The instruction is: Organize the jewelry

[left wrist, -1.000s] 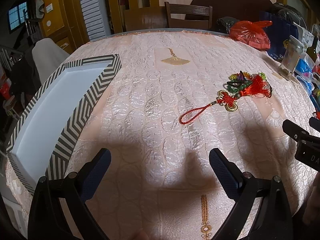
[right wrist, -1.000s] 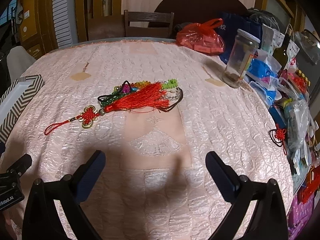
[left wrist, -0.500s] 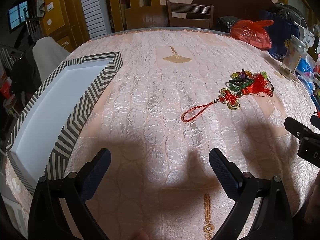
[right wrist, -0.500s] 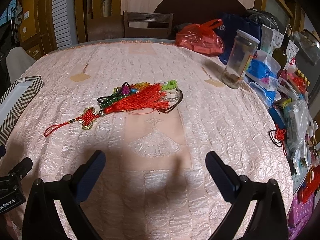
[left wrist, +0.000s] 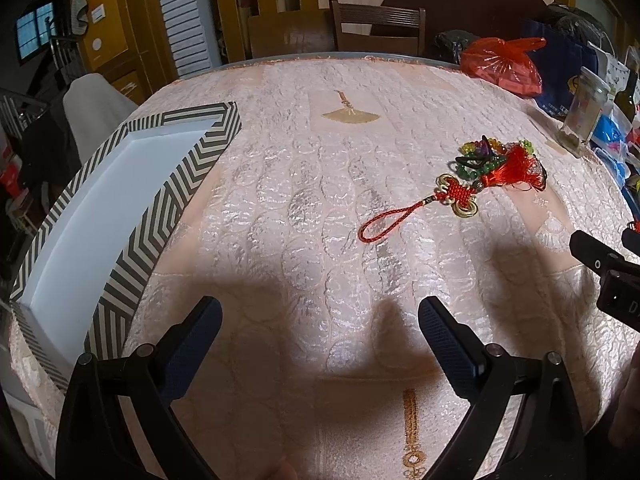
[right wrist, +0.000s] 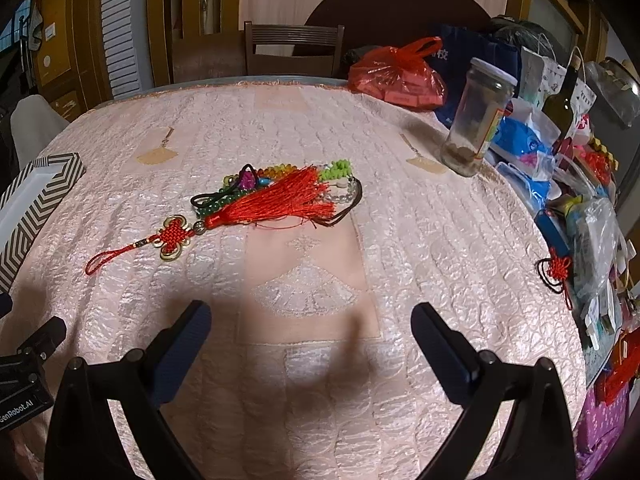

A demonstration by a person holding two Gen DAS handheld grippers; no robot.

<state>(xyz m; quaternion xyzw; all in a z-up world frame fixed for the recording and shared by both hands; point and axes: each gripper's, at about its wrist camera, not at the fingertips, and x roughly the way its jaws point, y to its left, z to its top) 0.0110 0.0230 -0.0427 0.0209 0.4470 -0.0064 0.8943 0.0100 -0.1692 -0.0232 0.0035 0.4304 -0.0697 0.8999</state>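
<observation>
On the tablecloth (right wrist: 400, 240): tassel (right wrist: 276, 202) (both tools agape).

Left gripper (left wrist: 320, 328) and right gripper (right wrist: 310, 328), jaws wide apart, empty

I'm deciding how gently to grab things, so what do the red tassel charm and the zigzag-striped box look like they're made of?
The red knotted tassel charm looks like silky cord and loose thread with a slight sheen; gold-coloured rings at the knot could be metal or plastic. The black-and-cream zigzag-striped box looks like matte printed cardboard with crisp flat walls and a plain white inside. Both seem light.
</observation>
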